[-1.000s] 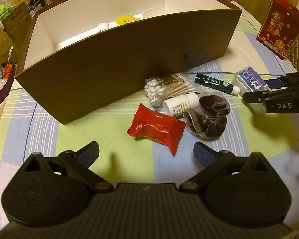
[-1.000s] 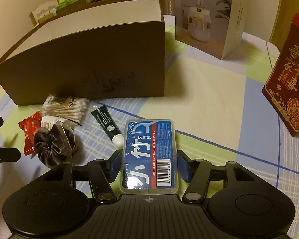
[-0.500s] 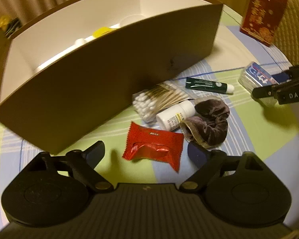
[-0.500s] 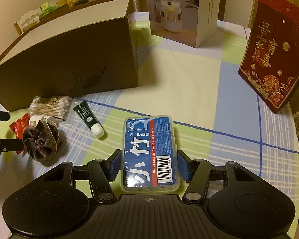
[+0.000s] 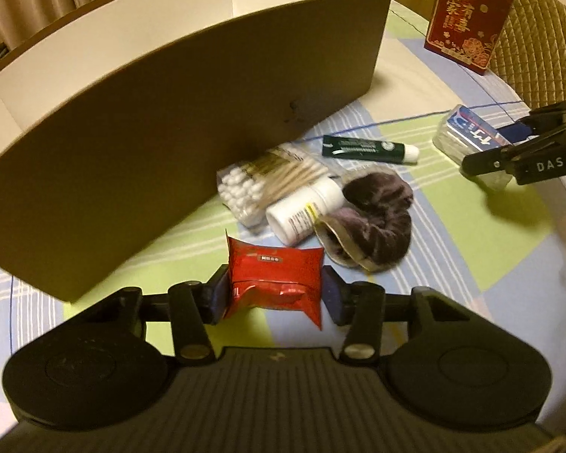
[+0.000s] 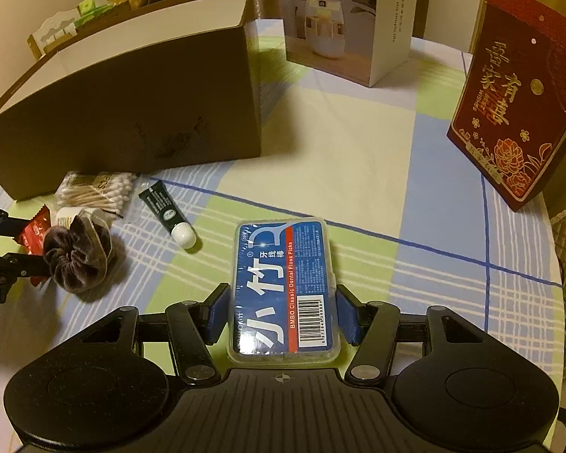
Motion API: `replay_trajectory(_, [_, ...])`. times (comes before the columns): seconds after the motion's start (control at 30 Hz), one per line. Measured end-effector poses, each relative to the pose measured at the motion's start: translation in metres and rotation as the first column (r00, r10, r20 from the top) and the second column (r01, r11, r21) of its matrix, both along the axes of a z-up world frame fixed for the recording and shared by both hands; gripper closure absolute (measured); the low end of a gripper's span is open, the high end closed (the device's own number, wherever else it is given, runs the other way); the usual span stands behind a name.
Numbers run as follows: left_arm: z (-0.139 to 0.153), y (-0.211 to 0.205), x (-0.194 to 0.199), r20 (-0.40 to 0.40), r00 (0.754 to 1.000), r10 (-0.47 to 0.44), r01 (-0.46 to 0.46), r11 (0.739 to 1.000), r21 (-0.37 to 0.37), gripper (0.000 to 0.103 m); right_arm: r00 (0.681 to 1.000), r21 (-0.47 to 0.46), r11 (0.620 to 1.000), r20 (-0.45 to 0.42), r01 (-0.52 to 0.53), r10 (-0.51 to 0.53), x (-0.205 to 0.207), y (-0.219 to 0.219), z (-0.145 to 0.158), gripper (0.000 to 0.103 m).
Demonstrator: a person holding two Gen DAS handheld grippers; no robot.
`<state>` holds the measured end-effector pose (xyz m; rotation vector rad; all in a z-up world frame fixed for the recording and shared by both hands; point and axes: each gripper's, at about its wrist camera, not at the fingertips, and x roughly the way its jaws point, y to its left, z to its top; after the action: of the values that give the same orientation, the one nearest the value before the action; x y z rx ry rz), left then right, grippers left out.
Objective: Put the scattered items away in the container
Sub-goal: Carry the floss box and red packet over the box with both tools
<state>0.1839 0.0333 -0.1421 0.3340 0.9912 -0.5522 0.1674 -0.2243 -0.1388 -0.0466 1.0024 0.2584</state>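
Both grippers loaded; lift into brown box [image 5: 192, 113] pending.

Left gripper [image 5: 275, 294]: just closed on red sachet [image 5: 275, 283], low on tablecloth [image 5: 452, 234]. Right gripper [image 6: 283, 317]: clamping floss-pick case [image 6: 283, 283]. Raise clear of box wall before release.

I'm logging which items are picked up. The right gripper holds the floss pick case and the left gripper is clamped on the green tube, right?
Not quite. In the left wrist view the left gripper has just closed on the red packet; the green tube lies untouched on the tablecloth. The right gripper does hold the floss pick case.
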Motion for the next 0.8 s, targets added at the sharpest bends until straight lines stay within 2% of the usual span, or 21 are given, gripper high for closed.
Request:
replay_trajectory(0.2, [0.007,0.004,-0.015,-0.009,1.000,0.008,-0.008,1.000,-0.005,0.059,1.000,0.012,1.000,-0.021,-0.023,0.023,-0.011,0.005,0.001,0.043])
replay_trajectory(0.4, [0.023,0.007,-0.025,0.016,1.000,0.015,-0.014,1.000,-0.016,0.059,0.998,0.047,0.998,-0.027,-0.047,0.048,-0.026,0.012,0.007,0.043])
replay_trajectory(0.8, [0.060,0.014,-0.042,0.067,0.997,0.035,-0.032,0.999,-0.043,0.059,0.990,0.093,0.986,0.025,-0.140,0.138,-0.045,0.032,0.045,0.043])
